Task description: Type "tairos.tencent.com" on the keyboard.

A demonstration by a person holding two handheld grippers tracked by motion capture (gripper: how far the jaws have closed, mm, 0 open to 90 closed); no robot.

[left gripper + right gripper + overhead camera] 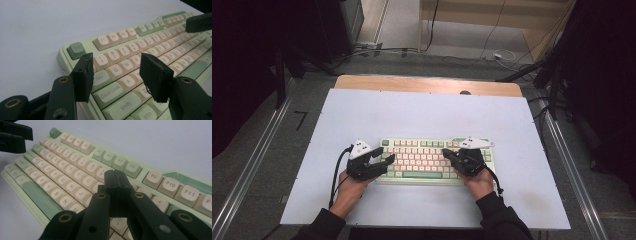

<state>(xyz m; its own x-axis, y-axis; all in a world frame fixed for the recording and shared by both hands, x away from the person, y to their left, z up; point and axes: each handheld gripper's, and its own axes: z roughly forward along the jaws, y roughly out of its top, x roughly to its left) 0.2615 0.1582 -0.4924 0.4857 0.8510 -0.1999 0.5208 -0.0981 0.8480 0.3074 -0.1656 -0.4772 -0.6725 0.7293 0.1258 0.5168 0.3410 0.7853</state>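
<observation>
A pale green keyboard (427,160) with cream keys lies on the white table top (422,110), a little towards the near side. My left gripper (383,156) hovers over its left end, jaws open and nothing between them. In the left gripper view the left gripper (116,67) frames the Q, W, A keys of the keyboard (125,37) below. My right gripper (446,151) is over the right half, jaws shut with nothing in them. The right gripper view has the right gripper (116,176) pressed together above the keyboard's (62,165) number row, near the function keys.
Bare white table surface surrounds the keyboard on all sides. A wooden strip (427,84) runs along the far edge. Metal rails (257,150) flank the table, and cables (492,55) lie on the floor beyond. A person's hands and dark sleeves enter from the bottom.
</observation>
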